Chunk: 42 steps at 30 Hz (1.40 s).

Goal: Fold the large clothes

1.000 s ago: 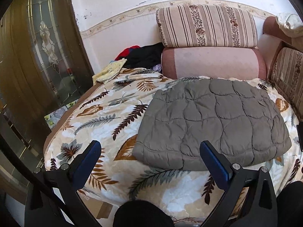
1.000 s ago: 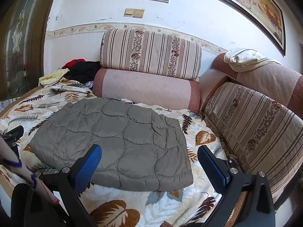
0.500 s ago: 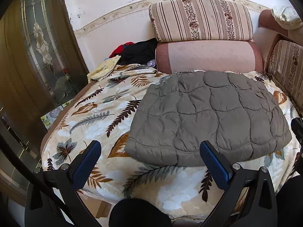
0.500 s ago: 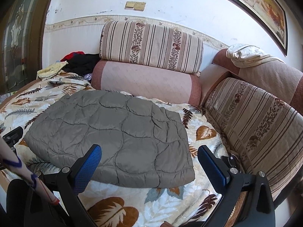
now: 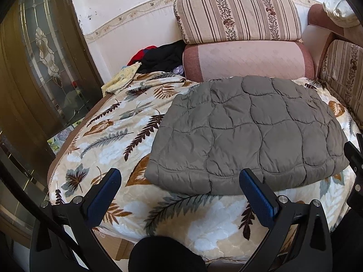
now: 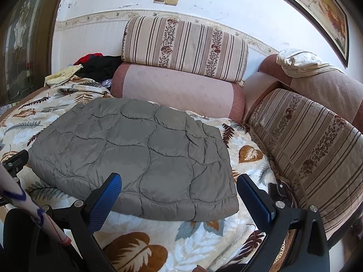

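A grey quilted garment lies folded into a flat rectangle on the leaf-patterned blanket. The same grey garment fills the middle of the right wrist view. My left gripper hangs open just before the garment's near edge, nothing between its blue pads. My right gripper is open too, over the garment's near right corner, holding nothing. The right gripper's black frame shows at the right edge of the left wrist view, and the left gripper's frame at the left edge of the right wrist view.
Striped cushion and pink bolster line the back. More striped cushions stand along the right. A pile of red, black and yellow clothes sits at the back left. A glazed wooden door is on the left.
Both grippers have drawn back and risen slightly, so the garment sits a little farther off in both views. The garment itself has not moved. Both grippers stay open.
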{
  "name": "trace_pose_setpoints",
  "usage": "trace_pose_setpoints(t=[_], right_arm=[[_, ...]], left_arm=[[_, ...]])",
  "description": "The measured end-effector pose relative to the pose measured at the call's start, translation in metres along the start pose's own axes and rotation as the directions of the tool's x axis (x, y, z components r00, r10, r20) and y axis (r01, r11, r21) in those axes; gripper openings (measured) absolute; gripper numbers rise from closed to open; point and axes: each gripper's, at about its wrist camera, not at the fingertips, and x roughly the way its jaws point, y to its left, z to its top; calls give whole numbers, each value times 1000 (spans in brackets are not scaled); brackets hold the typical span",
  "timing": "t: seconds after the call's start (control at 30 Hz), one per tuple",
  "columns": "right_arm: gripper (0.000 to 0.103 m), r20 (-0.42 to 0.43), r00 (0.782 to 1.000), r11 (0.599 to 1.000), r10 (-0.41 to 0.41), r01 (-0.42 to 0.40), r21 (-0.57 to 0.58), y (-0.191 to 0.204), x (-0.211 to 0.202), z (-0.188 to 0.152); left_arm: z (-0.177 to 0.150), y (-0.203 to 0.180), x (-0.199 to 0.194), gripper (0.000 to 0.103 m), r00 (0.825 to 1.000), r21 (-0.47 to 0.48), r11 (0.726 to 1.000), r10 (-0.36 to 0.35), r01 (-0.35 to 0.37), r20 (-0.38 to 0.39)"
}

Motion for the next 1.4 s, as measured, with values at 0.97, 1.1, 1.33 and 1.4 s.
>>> trace_pose_setpoints(t=[0.97,1.1,1.33,1.4], right_arm=[[103,2,998,997,68,-68,-32,23,9,8],[103,-1,998,998,67,-67,-23,23,10,7],[103,-10,997,997,71,-71,-29,24,12,3],[103,-12,997,997,70,-70,-25,22,13,2]], left_arm=[[2,52,22,103,995,-110,990,87,-93,-53],[1,52,25,103,995,-107,990,86,-92,-58],[0,47,24,103,995,-103,991,84,-89,-53],[0,46,23,103,995,-102,991,81,-86,-50]])
